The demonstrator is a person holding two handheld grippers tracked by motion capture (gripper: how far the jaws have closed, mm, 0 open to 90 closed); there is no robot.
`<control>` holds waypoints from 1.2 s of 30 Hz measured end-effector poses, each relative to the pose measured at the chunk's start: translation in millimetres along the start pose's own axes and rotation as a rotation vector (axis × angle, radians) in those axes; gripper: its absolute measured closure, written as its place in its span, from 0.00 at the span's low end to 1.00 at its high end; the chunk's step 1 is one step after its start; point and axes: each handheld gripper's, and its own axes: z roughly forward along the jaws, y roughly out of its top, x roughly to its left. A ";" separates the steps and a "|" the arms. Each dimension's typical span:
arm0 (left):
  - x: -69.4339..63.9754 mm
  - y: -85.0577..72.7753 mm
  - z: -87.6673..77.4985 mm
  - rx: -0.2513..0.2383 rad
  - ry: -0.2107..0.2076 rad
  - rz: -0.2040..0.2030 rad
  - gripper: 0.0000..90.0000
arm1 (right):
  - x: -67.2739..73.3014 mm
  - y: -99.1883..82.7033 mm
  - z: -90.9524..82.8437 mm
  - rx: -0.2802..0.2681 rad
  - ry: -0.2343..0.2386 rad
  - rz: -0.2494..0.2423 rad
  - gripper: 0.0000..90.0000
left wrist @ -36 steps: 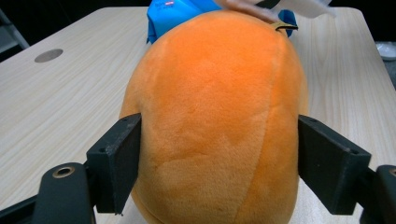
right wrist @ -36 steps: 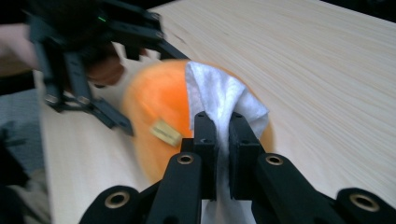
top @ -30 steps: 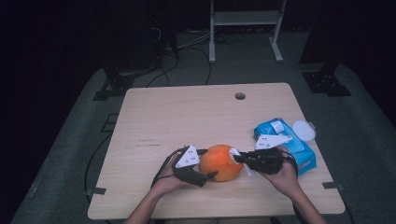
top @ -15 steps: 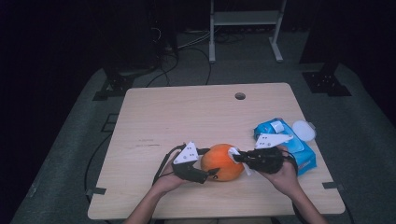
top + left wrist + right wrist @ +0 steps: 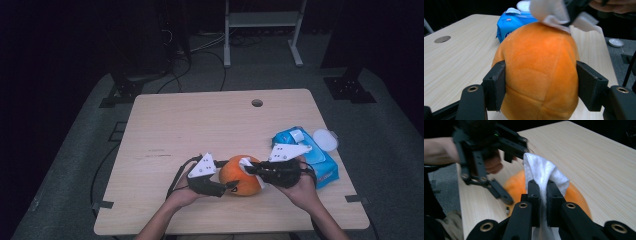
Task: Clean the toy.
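High view: a pale wood desk (image 5: 200,125) with a round cable hole (image 5: 257,103) stood on grey flooring in a dark room, a white metal stand (image 5: 262,25) at 12 o'clock. An orange plush pumpkin (image 5: 241,175) sat near the desk's 6 o'clock edge, its long axis lying roughly 9 to 3 o'clock; which way its top pointed could not be told. The left hand-held gripper (image 5: 231,186), its jaws just closing, pressed both pads against the pumpkin's sides. The right hand-held gripper (image 5: 248,167) was clamped on a white wipe (image 5: 245,163) resting on the pumpkin's top. A blue wipes pack (image 5: 305,150) lay at 3 o'clock.
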 end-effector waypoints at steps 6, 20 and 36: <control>-3.9 3.4 4.8 0.006 0.010 0.034 0.36 | 8.6 0.8 2.6 0.000 0.014 0.001 0.93; 5.4 -5.5 10.4 0.028 0.011 -0.103 0.15 | -12.8 -10.6 -0.3 0.037 -0.027 0.055 0.93; -11.4 -1.5 11.3 0.070 0.048 0.081 0.36 | 11.3 8.7 7.0 0.040 -0.020 -0.042 0.92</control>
